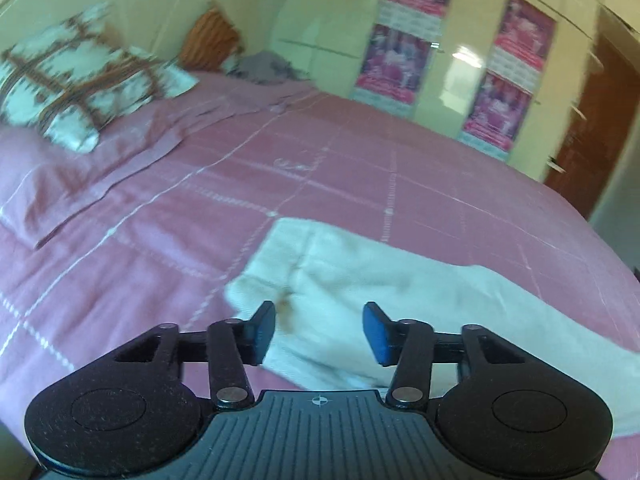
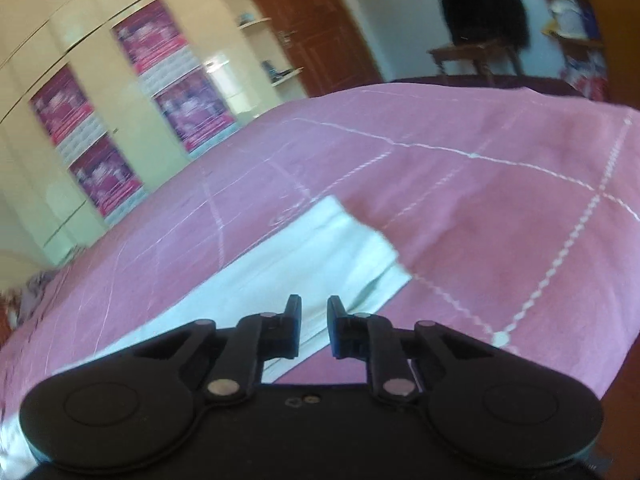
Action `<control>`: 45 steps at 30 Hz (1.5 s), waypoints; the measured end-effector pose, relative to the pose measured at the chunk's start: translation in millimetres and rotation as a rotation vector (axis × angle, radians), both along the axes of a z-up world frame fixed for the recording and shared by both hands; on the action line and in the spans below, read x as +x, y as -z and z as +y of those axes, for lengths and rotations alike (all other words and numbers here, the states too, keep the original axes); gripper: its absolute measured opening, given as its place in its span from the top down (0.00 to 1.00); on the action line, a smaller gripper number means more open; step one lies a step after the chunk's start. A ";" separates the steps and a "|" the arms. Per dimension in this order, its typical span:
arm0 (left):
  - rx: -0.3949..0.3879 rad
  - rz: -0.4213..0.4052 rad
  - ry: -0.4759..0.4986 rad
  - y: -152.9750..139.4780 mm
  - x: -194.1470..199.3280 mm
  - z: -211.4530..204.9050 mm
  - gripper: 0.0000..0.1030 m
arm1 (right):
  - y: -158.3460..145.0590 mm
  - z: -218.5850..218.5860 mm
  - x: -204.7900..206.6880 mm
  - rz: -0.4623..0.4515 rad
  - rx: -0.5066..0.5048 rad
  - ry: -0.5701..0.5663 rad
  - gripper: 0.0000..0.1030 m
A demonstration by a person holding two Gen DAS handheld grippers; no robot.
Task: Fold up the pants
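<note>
White pants (image 1: 360, 276) lie flat on a pink bedspread (image 1: 160, 216). In the left wrist view the waist end is nearest, with a brown stain by my left finger. My left gripper (image 1: 319, 330) is wide open and empty, just above that end. In the right wrist view the pants (image 2: 304, 248) run from lower left to their leg ends at the centre. My right gripper (image 2: 314, 326) hovers over the leg end with a narrow gap between its fingers and nothing held.
Patterned pillows (image 1: 76, 76), an orange cushion (image 1: 212, 40) and a grey cloth (image 1: 268, 66) lie at the bed's far end. A cream wardrobe with pink posters (image 1: 404, 36) stands beyond the bed. A door (image 2: 316, 28) and a chair with a dark garment (image 2: 480, 12) stand past the bed.
</note>
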State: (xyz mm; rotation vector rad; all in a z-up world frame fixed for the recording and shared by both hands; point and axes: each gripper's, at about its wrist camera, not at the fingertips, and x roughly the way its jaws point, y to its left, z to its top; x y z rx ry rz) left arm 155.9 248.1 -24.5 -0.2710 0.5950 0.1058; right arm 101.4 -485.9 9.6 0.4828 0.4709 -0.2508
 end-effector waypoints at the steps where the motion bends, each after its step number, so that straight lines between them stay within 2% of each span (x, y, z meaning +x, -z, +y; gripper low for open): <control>1: 0.003 -0.003 0.053 -3.4 4.0 -19.7 0.60 | -3.3 14.9 3.1 0.000 -0.023 -0.049 0.92; 5: 0.034 -0.008 0.198 5.2 13.4 -104.0 0.60 | -9.7 92.2 22.6 0.000 -0.109 -0.233 0.94; 10: 0.041 -0.017 0.297 27.3 3.3 -188.0 0.59 | -4.7 189.3 29.3 -0.005 -0.177 -0.451 0.94; 14: 0.118 -0.007 0.346 49.4 -8.6 -225.5 0.59 | -0.3 238.1 27.4 -0.025 -0.264 -0.545 0.94; 15: 0.135 0.031 0.363 61.9 -9.7 -230.9 0.59 | 4.5 246.3 27.3 -0.006 -0.292 -0.566 0.94; 16: 0.160 0.014 0.375 69.0 -17.1 -234.8 0.59 | 13.8 256.1 29.8 0.048 -0.359 -0.585 0.95; 17: 0.179 0.004 0.381 67.8 -20.9 -235.3 0.59 | 25.8 263.2 33.2 0.116 -0.410 -0.601 0.95; 18: 0.179 0.015 0.375 60.7 -22.0 -235.3 0.59 | 31.7 265.9 31.4 0.118 -0.430 -0.607 0.95; 20: 0.150 -0.030 0.359 41.5 -28.4 -236.2 0.59 | 22.5 262.5 27.4 0.106 -0.395 -0.603 0.95; 22: 0.152 -0.079 0.385 31.2 -36.0 -246.0 0.59 | 9.6 255.2 21.9 0.042 -0.366 -0.585 0.93; 24: 0.166 -0.074 0.423 33.4 -35.8 -256.4 0.59 | 3.4 249.7 22.4 0.015 -0.349 -0.566 0.93; 26: 0.171 0.017 0.445 51.2 -26.2 -264.7 0.59 | 10.3 245.5 28.9 0.057 -0.351 -0.552 0.92; 27: 0.157 0.010 0.449 57.1 -26.7 -261.9 0.59 | 18.3 241.4 37.0 0.123 -0.358 -0.540 0.92; 28: 0.152 0.006 0.445 56.6 -28.1 -257.8 0.59 | 23.3 232.0 41.3 0.151 -0.344 -0.529 0.93; 31: 0.195 0.016 0.375 50.0 -26.3 -234.7 0.59 | 15.3 200.5 48.1 0.190 -0.310 -0.431 0.94; 35: 0.183 0.047 0.290 47.7 -16.3 -175.2 0.59 | 10.8 124.7 51.5 0.226 -0.264 -0.292 1.00; 37: 0.174 0.054 0.297 45.3 -11.3 -153.6 0.70 | 6.2 77.3 50.4 0.228 -0.142 -0.215 1.00; 39: 0.215 0.062 0.301 43.7 -7.5 -145.4 0.75 | 2.1 37.3 51.3 0.231 -0.141 -0.118 1.00; 43: 0.232 0.043 0.264 32.4 -7.5 -139.4 0.74 | 10.1 -25.3 50.3 0.222 -0.102 0.032 1.00; 45: 0.226 -0.001 0.249 23.7 -7.6 -135.8 0.70 | 6.8 -37.9 41.9 0.183 -0.023 0.051 1.00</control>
